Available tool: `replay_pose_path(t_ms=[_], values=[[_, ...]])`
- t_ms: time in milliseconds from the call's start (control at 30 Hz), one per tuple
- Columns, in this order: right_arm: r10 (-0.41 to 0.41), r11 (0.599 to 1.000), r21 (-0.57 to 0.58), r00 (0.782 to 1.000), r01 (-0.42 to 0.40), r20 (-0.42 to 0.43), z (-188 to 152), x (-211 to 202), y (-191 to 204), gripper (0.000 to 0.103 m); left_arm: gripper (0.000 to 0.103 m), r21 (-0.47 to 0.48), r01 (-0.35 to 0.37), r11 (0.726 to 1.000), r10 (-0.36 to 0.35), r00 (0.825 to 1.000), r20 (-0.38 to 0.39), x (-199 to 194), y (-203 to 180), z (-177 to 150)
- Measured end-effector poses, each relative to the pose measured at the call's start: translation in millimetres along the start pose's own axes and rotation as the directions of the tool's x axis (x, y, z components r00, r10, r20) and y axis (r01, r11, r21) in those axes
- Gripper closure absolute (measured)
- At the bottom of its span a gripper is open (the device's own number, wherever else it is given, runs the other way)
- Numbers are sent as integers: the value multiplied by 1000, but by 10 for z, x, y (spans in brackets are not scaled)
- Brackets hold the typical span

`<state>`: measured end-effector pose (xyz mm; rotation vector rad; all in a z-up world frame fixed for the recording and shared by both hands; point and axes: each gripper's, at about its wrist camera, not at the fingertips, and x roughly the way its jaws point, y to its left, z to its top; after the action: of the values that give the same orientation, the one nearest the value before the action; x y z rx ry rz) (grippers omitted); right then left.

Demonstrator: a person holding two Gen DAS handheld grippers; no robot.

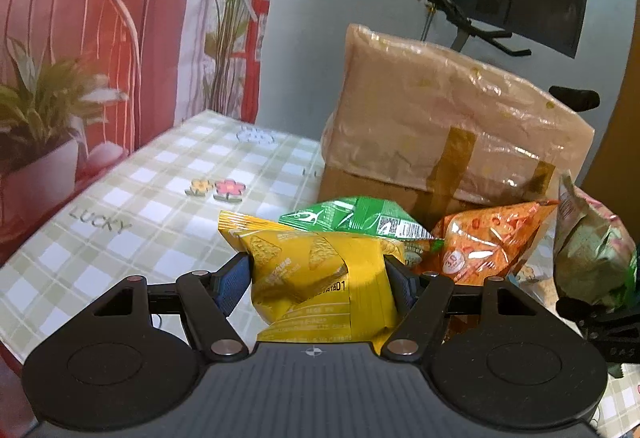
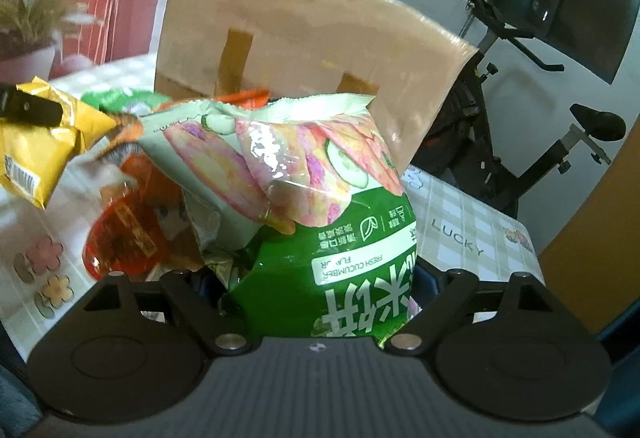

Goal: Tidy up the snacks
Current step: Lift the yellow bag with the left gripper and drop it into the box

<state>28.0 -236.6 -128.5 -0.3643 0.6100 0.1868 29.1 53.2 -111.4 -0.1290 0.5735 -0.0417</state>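
Only the left wrist view shows the left gripper (image 1: 316, 274) clamping the crinkled yellow foil snack bag (image 1: 312, 270), with bare checked counter (image 1: 132, 214) at frame left, while the right gripper (image 2: 316, 278) holds the green cucumber-flavour crisp bag (image 2: 320, 222).

Your left gripper (image 1: 316, 278): matte black plastic body, ribbed grey-black centre deck with a small white crosshair mark. Two round black discs flank it, each with a raised inner circle. Angled black linkage arms carry silver rivet pins at the joints and triangular cut-outs near the outer ends. Fingers (image 1: 230, 284) wear blue ribbed pads. Your right gripper (image 2: 316, 278): same black build, same silver pins, same crosshair mark.
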Motion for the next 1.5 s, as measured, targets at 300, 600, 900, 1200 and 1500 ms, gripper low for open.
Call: replay_pose_path(t_ms=[300,600,900,1200,1500], values=[[29,997,70,997,-34,65,169,-250,-166,15,30,22,-23,999,21,997,78,-186,-57,85],[87,988,116,984,-106,156,386,-509,-323,15,30,22,-4,1000,0,984,180,-418,-77,436],[153,961,183,951,-206,268,871,-728,-627,15,30,103,37,994,-61,966,250,-470,-333,927],[182,935,233,927,-266,329,1545,-581,-1053,15,30,160,80,984,-120,957,263,-264,-637,1393],[211,884,329,910,-333,357,2091,-43,-1465,15,30,154,70,986,-109,959,261,85,-800,1752]])
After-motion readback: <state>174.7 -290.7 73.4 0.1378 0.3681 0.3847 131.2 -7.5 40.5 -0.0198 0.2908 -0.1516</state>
